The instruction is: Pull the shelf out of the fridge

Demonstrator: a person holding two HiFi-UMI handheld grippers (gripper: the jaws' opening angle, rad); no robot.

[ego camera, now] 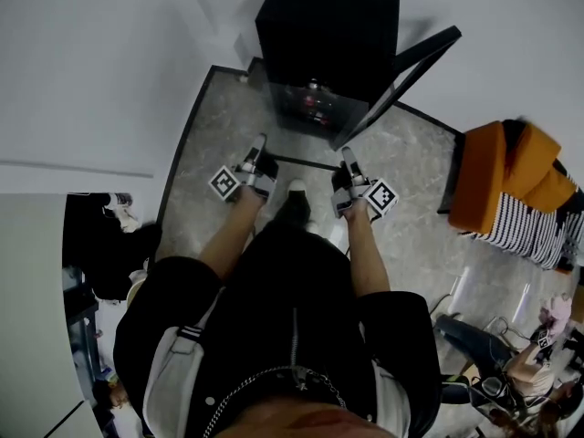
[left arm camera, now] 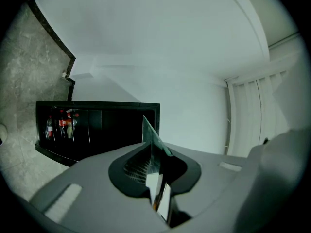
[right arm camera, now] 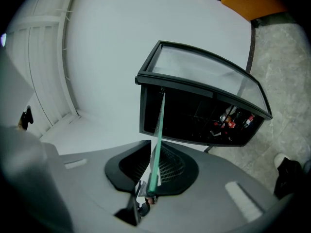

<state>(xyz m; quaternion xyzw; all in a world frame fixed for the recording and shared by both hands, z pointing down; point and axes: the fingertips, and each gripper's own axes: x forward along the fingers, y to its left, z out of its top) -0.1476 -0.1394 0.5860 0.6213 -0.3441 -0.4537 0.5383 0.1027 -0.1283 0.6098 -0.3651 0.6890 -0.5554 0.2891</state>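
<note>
A clear glass shelf (ego camera: 306, 150) hangs level in front of the open black fridge (ego camera: 324, 39), outside its cavity. My left gripper (ego camera: 259, 148) is shut on the shelf's left edge, and my right gripper (ego camera: 348, 157) is shut on its right edge. In the left gripper view the shelf (left arm camera: 151, 141) runs edge-on out of the left gripper (left arm camera: 156, 179) toward the fridge (left arm camera: 107, 123). Seen from the right gripper view, the shelf's greenish edge (right arm camera: 158, 135) rises from the right gripper (right arm camera: 148, 181) to the fridge (right arm camera: 189, 118). Bottles (right arm camera: 236, 120) stand inside the fridge.
The fridge's glass door (ego camera: 401, 78) stands open to the right. An orange seat with a striped cushion (ego camera: 506, 185) is at the right. White walls lie behind and to the left of the fridge. My shoes (ego camera: 294, 201) are just below the shelf. People sit at the lower right (ego camera: 529, 359).
</note>
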